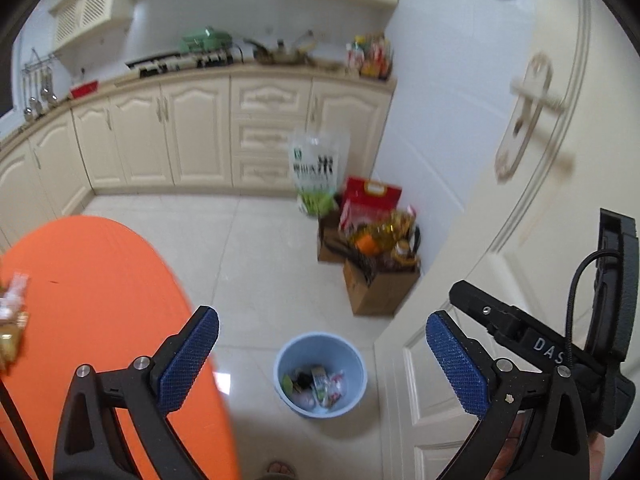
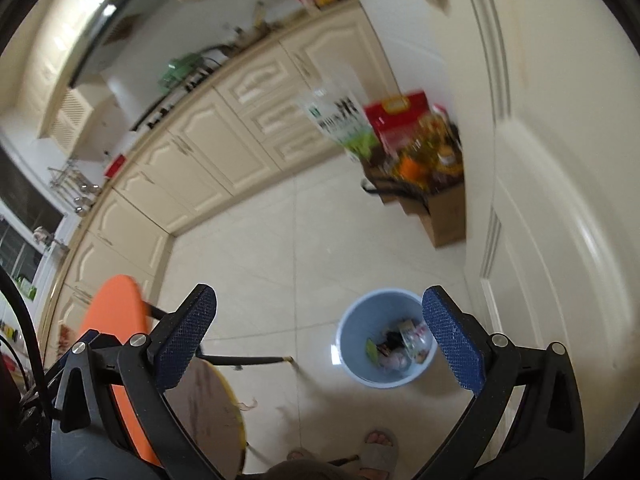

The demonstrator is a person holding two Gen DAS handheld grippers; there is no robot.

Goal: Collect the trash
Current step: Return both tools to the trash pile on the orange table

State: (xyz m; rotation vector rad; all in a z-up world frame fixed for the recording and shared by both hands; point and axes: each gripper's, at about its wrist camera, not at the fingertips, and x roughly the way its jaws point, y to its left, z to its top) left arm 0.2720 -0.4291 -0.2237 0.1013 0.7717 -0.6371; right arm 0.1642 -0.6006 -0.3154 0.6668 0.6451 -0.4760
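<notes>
- Both jaws are spread wide with nothing between them: left hand-held gripper (image 1: 322, 360) and right hand-held gripper (image 2: 320, 340) are both released and hanging above the floor.
- The trash that's already collected sits in the pale blue bin (image 1: 320, 374) on the tile floor, just beside the door (image 1: 520, 200). It looks like crumpled wrappers and small packets.
- There's more stuff at the far left edge of the orange worktop (image 1: 100, 300): a blurry little pile of wrappers (image 1: 12, 312), probably what's left to grab.
- My guess is it's all light, soft and crinkly, nothing fragile. Foil or plastic can slip, so pinch across a bunched fold, not a flat face.
- The bin stands upright, mouth straight up, long axis vertical.
- The worktop wrappers are too smeared to tell which way they point.
</notes>
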